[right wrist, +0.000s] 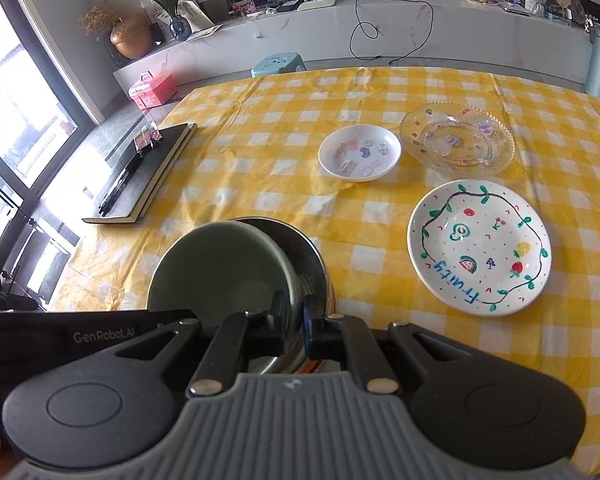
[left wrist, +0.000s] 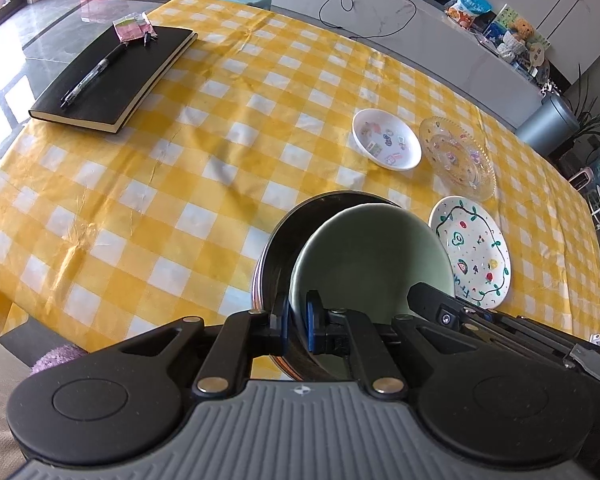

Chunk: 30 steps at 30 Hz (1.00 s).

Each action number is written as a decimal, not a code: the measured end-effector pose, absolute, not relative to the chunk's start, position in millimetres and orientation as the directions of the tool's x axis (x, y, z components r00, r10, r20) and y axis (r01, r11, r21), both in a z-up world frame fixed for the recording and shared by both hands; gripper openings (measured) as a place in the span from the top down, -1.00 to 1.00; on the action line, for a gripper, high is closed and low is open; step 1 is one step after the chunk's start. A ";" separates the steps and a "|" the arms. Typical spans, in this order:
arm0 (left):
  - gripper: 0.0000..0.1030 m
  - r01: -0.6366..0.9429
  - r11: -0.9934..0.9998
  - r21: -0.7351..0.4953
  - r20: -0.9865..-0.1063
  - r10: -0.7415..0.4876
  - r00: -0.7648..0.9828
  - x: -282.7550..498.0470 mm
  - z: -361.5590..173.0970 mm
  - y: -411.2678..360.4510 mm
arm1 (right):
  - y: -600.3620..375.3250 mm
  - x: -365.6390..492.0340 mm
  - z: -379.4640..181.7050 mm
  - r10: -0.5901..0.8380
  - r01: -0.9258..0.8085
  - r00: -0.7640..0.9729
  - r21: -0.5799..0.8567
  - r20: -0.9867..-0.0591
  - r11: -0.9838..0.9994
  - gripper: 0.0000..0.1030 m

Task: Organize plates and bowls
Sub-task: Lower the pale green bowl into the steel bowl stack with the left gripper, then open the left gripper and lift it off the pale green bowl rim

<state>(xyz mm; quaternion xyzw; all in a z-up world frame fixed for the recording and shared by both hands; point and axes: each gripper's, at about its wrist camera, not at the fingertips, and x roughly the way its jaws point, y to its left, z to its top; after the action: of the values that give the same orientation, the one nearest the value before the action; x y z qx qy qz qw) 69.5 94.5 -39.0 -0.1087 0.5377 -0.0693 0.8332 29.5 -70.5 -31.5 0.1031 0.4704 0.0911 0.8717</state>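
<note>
Nearest the lens, our left gripper [left wrist: 296, 322] has its jaws clamped on the near rim of the green bowl [left wrist: 364, 256]. Our right gripper [right wrist: 296, 320] is likewise closed on a rim; its pads appear to pinch the green bowl's wall, with the steel bowl [right wrist: 314, 258] just outside, though we cannot tell whether both rims are caught.

The green bowl sits tilted inside the steel bowl, at the near edge of the yellow checked tablecloth [left wrist: 180, 160]. We judge the step in hand to be nesting the bowls: the green one is inside but not yet seated level.

Three pieces lie apart on the cloth: the painted fruit plate [right wrist: 480, 246] just beside the bowls, the small white dish [right wrist: 360, 152] beyond it, and the clear glass plate [right wrist: 458, 138] beside that dish.

The next move calls for lowering the green bowl flat, then parting both sets of jaws. Afterwards we judge the plates want stacking, largest lowest.
</note>
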 end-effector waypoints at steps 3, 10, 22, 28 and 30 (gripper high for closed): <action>0.84 0.010 0.974 -0.227 -0.887 -0.211 0.411 72.1 -38.0 90.9 | -67.2 31.5 -33.6 0.246 -0.072 0.533 0.247 -0.810 0.966 0.88; 0.77 0.041 0.984 -0.173 -0.896 -0.175 0.408 76.1 -36.4 83.3 | -68.8 35.0 -34.5 0.252 -0.064 0.527 0.257 -0.812 0.964 0.84; 0.44 0.062 0.986 -0.155 -0.886 -0.167 0.432 75.3 -30.2 80.9 | -76.8 29.1 -26.5 0.281 -0.051 0.550 0.304 -0.787 0.951 0.68; 0.27 0.077 0.987 -0.141 -0.872 -0.160 0.462 72.6 -18.7 79.6 | -80.3 24.1 -14.2 0.285 -0.056 0.584 0.312 -0.760 0.948 0.45; 0.23 0.076 0.986 -0.146 -0.870 -0.164 0.466 70.9 -16.8 80.5 | -82.3 22.1 -12.3 0.292 -0.054 0.589 0.324 -0.753 0.944 0.43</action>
<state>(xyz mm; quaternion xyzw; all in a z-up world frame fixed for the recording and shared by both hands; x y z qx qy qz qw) 70.9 80.5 -16.8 -0.0433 0.5121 -0.0702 0.8550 22.1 -82.3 -12.3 0.1347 0.4423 0.0982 0.8812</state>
